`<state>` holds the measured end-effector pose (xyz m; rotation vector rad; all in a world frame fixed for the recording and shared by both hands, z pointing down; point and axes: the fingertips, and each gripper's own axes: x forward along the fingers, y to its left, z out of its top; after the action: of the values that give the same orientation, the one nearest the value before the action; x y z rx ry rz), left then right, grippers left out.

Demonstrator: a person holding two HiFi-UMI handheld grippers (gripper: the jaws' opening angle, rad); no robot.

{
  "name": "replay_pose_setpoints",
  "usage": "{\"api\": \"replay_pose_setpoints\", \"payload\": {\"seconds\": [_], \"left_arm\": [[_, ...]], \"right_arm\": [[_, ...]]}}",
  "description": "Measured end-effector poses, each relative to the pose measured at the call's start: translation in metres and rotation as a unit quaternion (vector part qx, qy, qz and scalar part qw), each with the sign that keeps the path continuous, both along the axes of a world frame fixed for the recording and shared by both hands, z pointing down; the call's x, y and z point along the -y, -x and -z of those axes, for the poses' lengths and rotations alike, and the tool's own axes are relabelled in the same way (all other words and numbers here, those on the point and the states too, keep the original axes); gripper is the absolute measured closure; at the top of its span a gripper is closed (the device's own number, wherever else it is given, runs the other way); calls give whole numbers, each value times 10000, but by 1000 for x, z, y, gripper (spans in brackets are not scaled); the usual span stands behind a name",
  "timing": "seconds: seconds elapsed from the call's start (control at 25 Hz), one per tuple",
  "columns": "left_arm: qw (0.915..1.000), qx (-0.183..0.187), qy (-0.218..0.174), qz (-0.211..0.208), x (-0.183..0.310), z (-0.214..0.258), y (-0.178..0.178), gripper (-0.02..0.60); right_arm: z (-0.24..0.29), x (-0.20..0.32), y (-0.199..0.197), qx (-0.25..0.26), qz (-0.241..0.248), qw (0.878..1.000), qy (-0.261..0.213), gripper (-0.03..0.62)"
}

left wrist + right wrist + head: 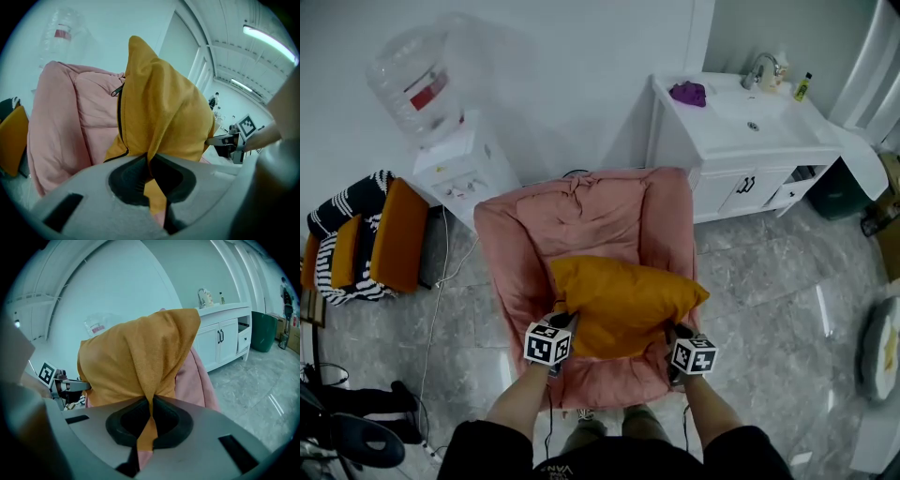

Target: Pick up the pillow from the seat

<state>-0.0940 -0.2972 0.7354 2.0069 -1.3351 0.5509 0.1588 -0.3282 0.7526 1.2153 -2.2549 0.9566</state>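
Since it looks soft and light, pillow [623, 305]: likely sags; hold both near corners.
Place: front of the seat [581, 220].
Left gripper [149, 161]: clenched on corner fabric.
Right gripper [151, 404]: likewise.

Gripping with left tool [565, 322] and right tool [679, 331], both arms reaching forward and down.

Pinching a thin fold of the orange pillow [623, 300] at its near left corner with the left tool, jaws pressed tight on the cloth; clamping the near right corner the same way with the right tool. Extending bare left forearm [518, 401] and right forearm [710, 409] roughly parallel, well apart, with marker cubes turned upward.
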Motion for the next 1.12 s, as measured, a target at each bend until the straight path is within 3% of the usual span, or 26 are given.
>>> {"api": "replay_pose_setpoints", "payload": {"seconds": [0.48, 0.92, 1.12], "left_arm": [[9993, -88, -114, -348, -73, 12, -9, 555], [9970, -150, -225, -728, -128, 27, -5, 556], [9946, -117, -410, -946, -138, 48, -1, 558]], "right_arm": [[15, -89, -12, -187, -261, 9995, 22, 583], [40, -153, -9, -111, -762, 9966, -277, 585], [69, -171, -5, -153, -898, 9939, -629, 585]]}}
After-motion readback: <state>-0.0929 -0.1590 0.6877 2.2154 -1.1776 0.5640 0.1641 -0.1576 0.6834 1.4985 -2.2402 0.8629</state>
